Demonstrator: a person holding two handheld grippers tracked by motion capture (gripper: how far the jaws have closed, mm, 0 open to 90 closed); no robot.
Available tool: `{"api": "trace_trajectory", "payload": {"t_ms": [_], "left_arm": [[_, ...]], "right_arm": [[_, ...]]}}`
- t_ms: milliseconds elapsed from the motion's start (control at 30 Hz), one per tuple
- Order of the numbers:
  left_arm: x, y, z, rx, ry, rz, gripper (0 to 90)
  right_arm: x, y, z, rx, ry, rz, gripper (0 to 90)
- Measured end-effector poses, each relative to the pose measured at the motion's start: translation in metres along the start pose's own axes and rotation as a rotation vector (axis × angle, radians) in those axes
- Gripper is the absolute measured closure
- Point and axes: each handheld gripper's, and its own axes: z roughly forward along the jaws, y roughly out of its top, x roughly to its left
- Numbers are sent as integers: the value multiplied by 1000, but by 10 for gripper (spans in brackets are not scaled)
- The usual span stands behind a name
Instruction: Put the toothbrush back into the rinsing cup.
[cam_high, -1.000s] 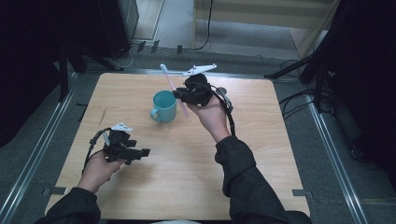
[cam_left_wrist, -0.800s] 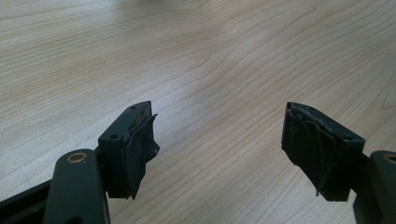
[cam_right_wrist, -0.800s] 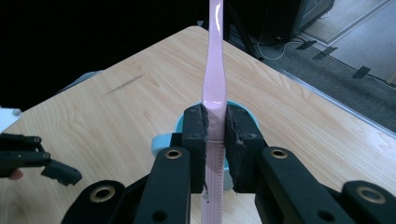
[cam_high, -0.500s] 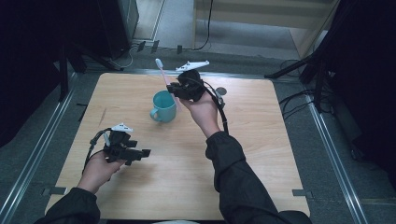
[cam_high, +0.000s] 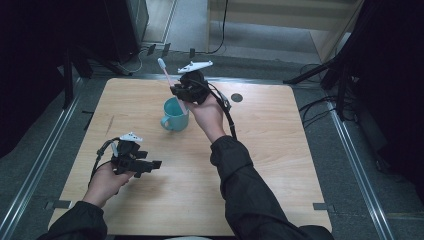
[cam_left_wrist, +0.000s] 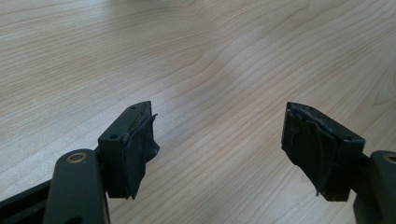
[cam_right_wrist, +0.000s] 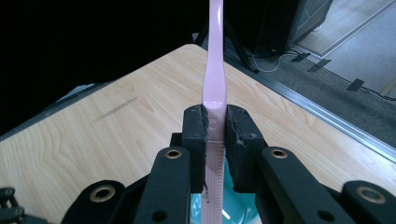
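A pink toothbrush (cam_right_wrist: 215, 79) stands nearly upright between the pads of my right gripper (cam_right_wrist: 215, 128), which is shut on its handle. From above, the right gripper (cam_high: 176, 91) hovers just over a teal mug (cam_high: 173, 115) near the table's middle back; the toothbrush (cam_high: 166, 75) has its white head up and its lower end at the mug's mouth. The mug's rim (cam_right_wrist: 243, 205) shows under the jaws. My left gripper (cam_high: 152, 165) rests low over the table's front left, held by a hand. Its jaws (cam_left_wrist: 217, 135) stand open over bare wood.
The wooden table (cam_high: 270, 145) has a small dark round hole (cam_high: 236, 97) at the back right. Metal rails run along the table's left and right sides. Cables and dark stands lie on the floor beyond the far edge.
My right hand has carried the toothbrush to the left, from beside the mug to above it. The left hand has stayed where it was.
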Motion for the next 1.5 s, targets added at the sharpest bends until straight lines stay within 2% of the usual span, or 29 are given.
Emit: {"api": "trace_trajectory", "payload": {"t_ms": [167, 400, 700, 933, 1100, 1233, 1500], "left_arm": [[0, 0, 1, 0, -1, -1, 252], [0, 0, 1, -2, -6, -4, 252], [-1, -1, 0, -1, -2, 0, 251], [-1, -1, 2, 2, -4, 6, 251], [-1, 0, 1, -7, -8, 2, 251], [-2, 0, 1, -2, -7, 9, 250], [-1, 0, 1, -5, -5, 6, 250]], "right_arm": [[-2, 4, 13, -6, -12, 11, 790], [-2, 4, 25, -2, -43, 0, 791], [-3, 0, 31, -15, -50, 3, 789], [-4, -8, 36, -6, -37, 27, 789], [-5, -11, 38, 3, -54, 10, 789], [-8, -16, 41, 9, -48, 37, 789], [-9, -25, 46, 30, -47, 46, 789]]}}
